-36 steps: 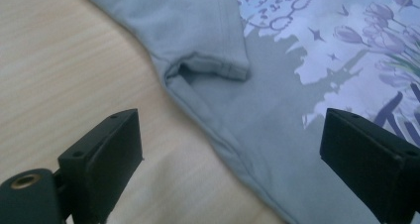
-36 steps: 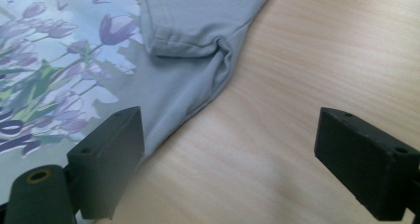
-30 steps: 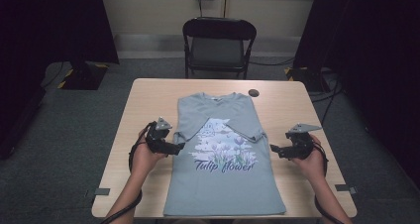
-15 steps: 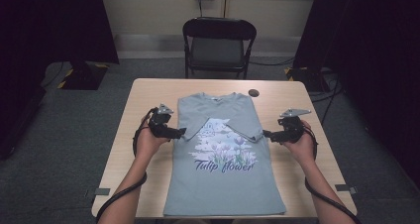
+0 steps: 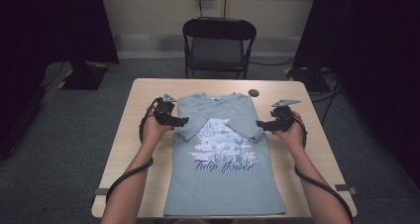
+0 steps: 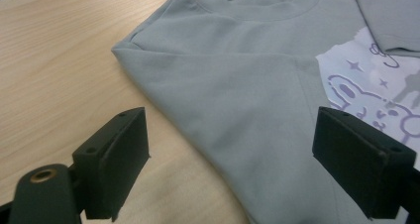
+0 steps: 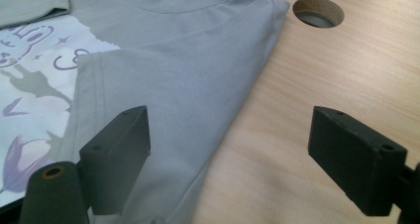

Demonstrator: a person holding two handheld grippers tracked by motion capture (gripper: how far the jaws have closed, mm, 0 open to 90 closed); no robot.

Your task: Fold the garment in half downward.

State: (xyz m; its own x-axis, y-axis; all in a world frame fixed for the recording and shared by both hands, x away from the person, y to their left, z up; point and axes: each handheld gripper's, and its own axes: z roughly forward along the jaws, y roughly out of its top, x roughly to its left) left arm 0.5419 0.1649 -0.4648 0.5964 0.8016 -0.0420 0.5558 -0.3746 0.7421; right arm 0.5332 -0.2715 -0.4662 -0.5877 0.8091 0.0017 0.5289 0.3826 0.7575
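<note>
High view: grey shirt (image 5: pixel 225 177) flat on table (image 5: pixel 133 149), collar toward chair (image 5: pixel 219 45), both sleeves folded in over print. Left gripper (image 5: pixel 179 120) at left shoulder fold, right gripper (image 5: pixel 261 125) at right. Jaws of both spread wide, gripping nothing, straddling shirt edge. Hole (image 7: pixel 318 12) in tabletop beyond right shoulder.

One t-shirt (image 5: pixel 223 159), one table (image 5: pixel 143 149), one chair (image 5: pixel 219 45), two hand-held grippers.
</note>
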